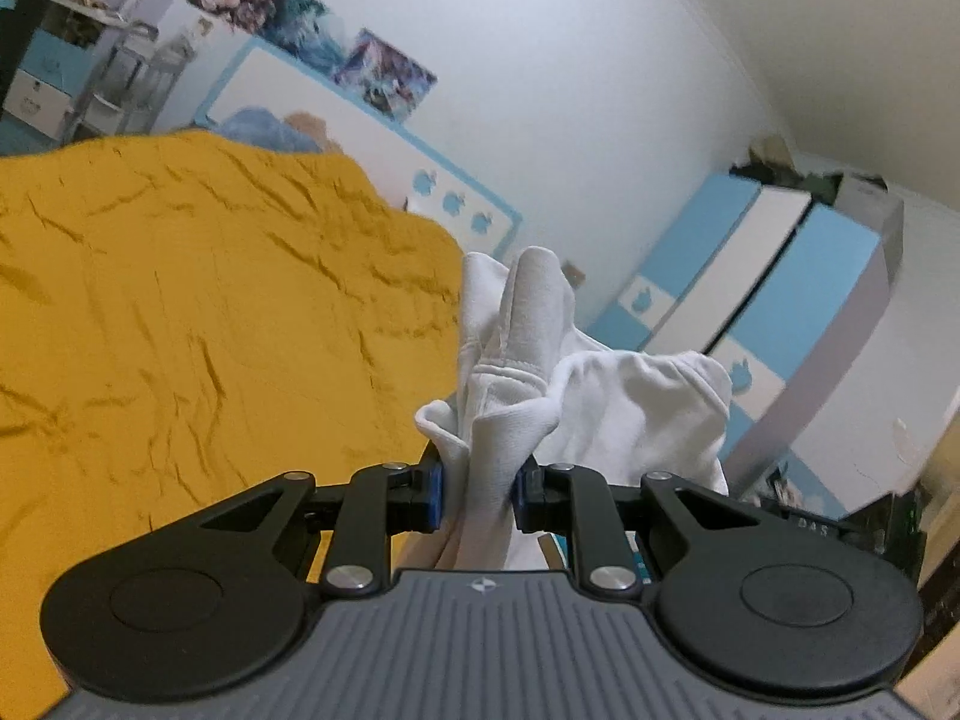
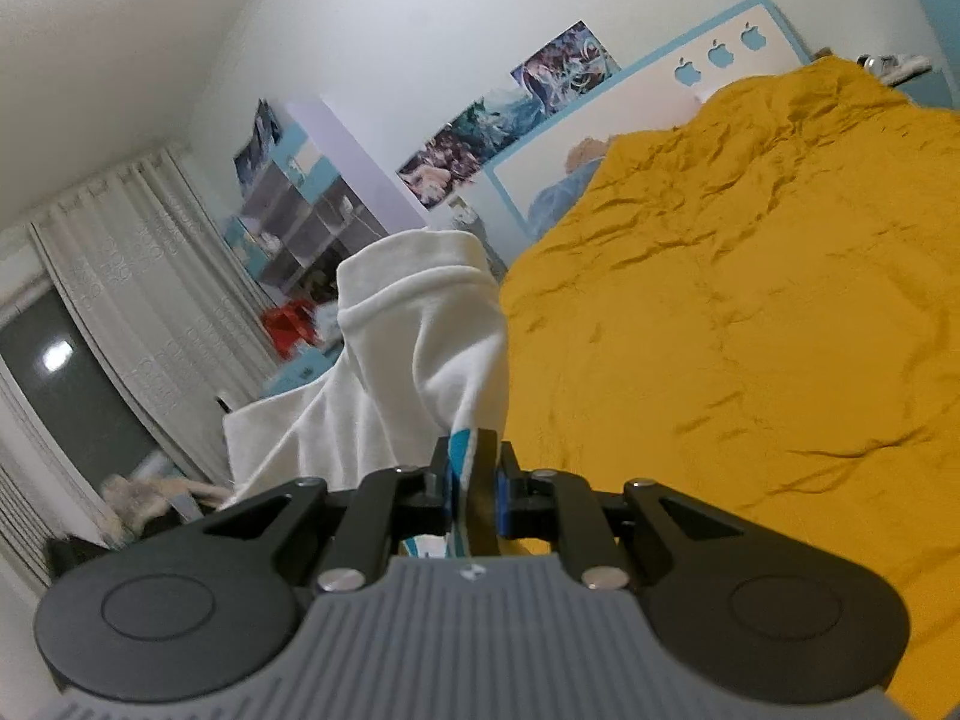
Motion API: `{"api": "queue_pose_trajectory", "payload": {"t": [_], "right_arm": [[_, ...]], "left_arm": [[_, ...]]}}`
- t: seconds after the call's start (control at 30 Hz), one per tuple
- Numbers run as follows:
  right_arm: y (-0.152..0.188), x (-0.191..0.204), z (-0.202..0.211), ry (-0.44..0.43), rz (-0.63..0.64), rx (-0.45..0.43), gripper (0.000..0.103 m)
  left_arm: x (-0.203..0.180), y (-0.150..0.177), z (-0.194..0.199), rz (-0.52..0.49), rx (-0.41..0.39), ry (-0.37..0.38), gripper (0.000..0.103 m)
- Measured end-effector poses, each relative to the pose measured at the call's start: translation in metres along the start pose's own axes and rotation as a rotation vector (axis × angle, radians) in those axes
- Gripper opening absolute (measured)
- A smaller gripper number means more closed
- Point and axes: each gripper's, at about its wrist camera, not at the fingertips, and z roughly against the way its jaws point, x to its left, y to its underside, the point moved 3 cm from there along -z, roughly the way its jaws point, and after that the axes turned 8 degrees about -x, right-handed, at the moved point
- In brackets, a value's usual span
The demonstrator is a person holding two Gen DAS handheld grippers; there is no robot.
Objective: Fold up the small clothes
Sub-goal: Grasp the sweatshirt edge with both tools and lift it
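A small white garment (image 1: pixel 600 390) hangs bunched in the air beside the bed. My left gripper (image 1: pixel 478 495) is shut on a thick fold of it, the cloth rising above the blue pads. In the right wrist view the same white garment (image 2: pixel 414 324), with a blue printed patch near the jaws, is pinched by my right gripper (image 2: pixel 473 495), which is shut on its edge. Both grippers hold the garment up off the yellow bedspread (image 1: pixel 210 300), also seen in the right wrist view (image 2: pixel 750 330). The lower part of the garment is hidden behind the grippers.
The bed has a white and blue headboard (image 2: pixel 600 120) with posters above. A blue and white wardrobe (image 1: pixel 750 300) stands to the right in the left wrist view. A shelf unit (image 2: pixel 306 222), curtains (image 2: pixel 150 300) and a red item (image 2: pixel 288 324) stand left in the right wrist view.
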Motion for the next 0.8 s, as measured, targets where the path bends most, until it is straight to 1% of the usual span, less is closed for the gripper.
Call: {"api": "queue_pose_trajectory", "payload": {"t": [0.07,0.13,0.2,0.27,0.33,0.5,0.57,0.8], "right_arm": [[0.003,-0.001,0.006,0.028,0.032,0.011,0.008],[0.007,-0.010,0.006,0.047,0.024,0.023,0.008],[0.013,-0.020,0.000,0.074,0.002,0.041,0.008],[0.021,-0.028,-0.010,0.108,0.007,0.060,0.008],[0.028,-0.038,-0.025,0.143,0.000,0.088,0.008],[0.037,-0.061,-0.056,0.184,-0.025,0.112,0.008],[0.039,-0.068,-0.068,0.199,-0.022,0.127,0.008],[0.059,-0.113,-0.122,0.267,-0.045,0.221,0.008]], "left_arm": [[0.003,0.003,-0.007,-0.007,0.021,-0.002,0.023],[0.010,0.007,-0.018,0.006,0.050,-0.011,0.023],[0.017,0.013,-0.029,0.004,0.093,-0.035,0.023],[0.022,0.019,-0.041,-0.022,0.144,-0.065,0.023],[0.027,0.024,-0.049,-0.042,0.169,-0.085,0.022],[0.058,0.028,-0.081,0.003,0.230,-0.112,0.022],[0.068,0.034,-0.091,0.012,0.261,-0.126,0.022],[0.108,0.057,-0.132,0.046,0.387,-0.191,0.023]]}}
